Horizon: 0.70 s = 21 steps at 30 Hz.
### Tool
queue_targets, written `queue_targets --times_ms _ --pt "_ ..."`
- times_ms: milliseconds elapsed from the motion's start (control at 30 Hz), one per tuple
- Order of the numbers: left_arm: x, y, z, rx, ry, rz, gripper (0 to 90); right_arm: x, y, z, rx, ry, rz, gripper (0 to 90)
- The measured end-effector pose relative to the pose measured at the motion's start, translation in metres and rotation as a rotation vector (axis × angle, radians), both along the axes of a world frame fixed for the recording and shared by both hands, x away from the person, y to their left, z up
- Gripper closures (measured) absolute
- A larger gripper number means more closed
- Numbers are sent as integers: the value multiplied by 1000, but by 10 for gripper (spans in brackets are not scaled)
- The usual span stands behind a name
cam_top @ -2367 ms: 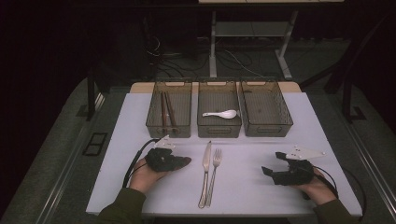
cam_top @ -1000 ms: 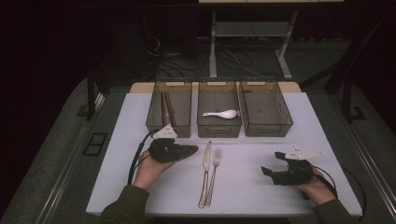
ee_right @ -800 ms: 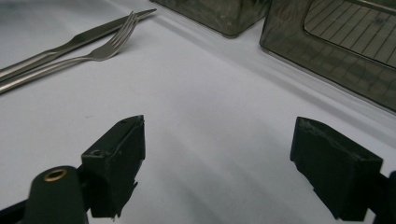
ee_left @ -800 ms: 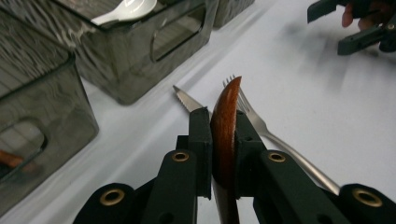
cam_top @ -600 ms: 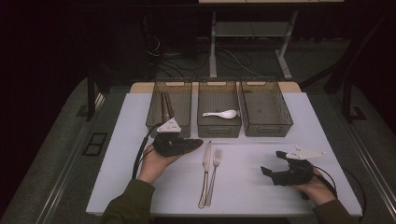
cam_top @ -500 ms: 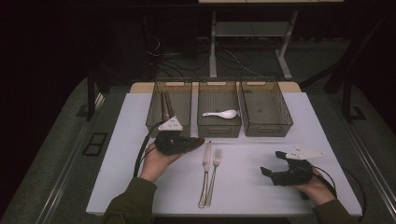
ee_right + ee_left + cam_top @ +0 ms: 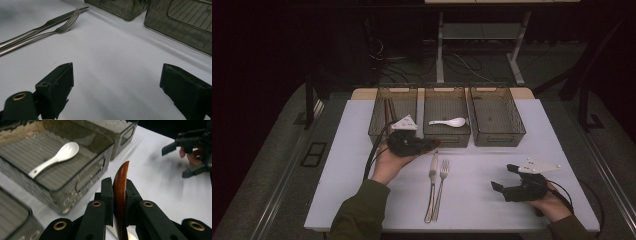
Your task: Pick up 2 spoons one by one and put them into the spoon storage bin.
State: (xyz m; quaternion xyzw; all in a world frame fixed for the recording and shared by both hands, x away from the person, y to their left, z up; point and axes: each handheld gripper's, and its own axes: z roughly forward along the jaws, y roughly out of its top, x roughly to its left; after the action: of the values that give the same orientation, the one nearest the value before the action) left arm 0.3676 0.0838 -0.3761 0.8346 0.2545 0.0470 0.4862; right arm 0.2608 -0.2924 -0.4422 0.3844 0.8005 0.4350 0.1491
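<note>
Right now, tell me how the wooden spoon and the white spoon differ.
The wooden spoon is dark brown and clamped between the left gripper's jaws above the table; the white spoon is pale and lies loose in the middle bin. The wooden spoon stands on edge; the white spoon lies flat, bowl up.

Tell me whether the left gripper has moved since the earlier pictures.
Yes. In the high view the left gripper, shut on a wooden spoon, has travelled up and right, from beside the knife toward the middle bin.
</note>
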Motion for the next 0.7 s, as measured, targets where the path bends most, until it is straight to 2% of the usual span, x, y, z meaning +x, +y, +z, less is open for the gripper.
queue_targets --times_ms 233,267,400,500,700 --pt "17 -16 11 5 -21 -14 807 1 1 -1 0 5 6 120" --pt "19 -20 13 -7 -18 -6 807 1 0 -1 1 4 3 120" --pt "28 -30 20 7 -30 -8 807 2 0 -1 2 0 -3 120" --pt "35 -35 23 -7 -33 4 807 3 0 -1 -2 0 -2 120" --pt "52 -43 31 2 -39 31 807 3 0 0 3 -3 -3 120"
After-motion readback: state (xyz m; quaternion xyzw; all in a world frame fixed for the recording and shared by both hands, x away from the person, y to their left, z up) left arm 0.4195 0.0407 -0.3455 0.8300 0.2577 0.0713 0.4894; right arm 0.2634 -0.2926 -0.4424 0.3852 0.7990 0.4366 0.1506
